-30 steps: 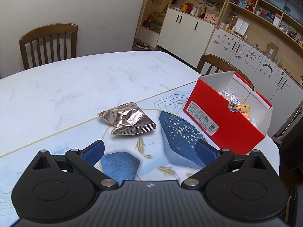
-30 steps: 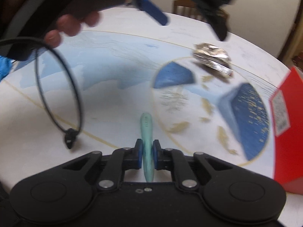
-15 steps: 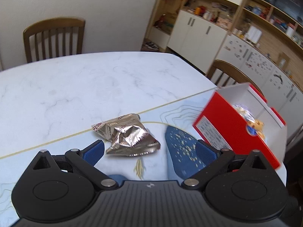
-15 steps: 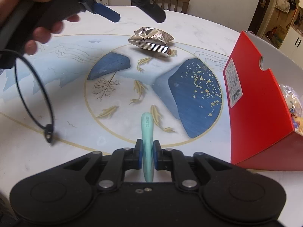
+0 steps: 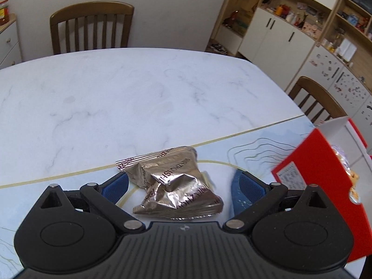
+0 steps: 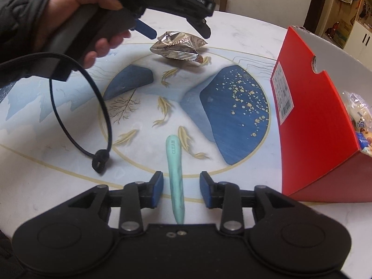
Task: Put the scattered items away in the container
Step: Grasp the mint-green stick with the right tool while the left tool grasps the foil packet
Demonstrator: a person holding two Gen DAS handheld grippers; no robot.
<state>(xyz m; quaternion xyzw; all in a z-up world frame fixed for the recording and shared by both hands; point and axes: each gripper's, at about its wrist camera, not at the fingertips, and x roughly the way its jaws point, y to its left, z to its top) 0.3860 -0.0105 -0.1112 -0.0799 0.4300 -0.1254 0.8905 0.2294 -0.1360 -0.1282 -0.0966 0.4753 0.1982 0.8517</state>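
left tool (image 5: 183, 183) apart over foil packet (image 5: 173, 183) | right tool (image 6: 181, 189) apart around teal stick (image 6: 175, 176)

the red box (image 6: 309, 121) runs off frame right, its packets (image 6: 359, 118) perhaps snacks.

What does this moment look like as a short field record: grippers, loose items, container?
left gripper: open, fingers either side of the foil packet, not closed on it
right gripper: open, teal stick between its fingers, pads apart from it
foil packet: crumpled, lying on the table
teal stick: whether it rests on the table cannot be told
red box: open top, wrapped snacks inside
left hand: gripping the left gripper's handle
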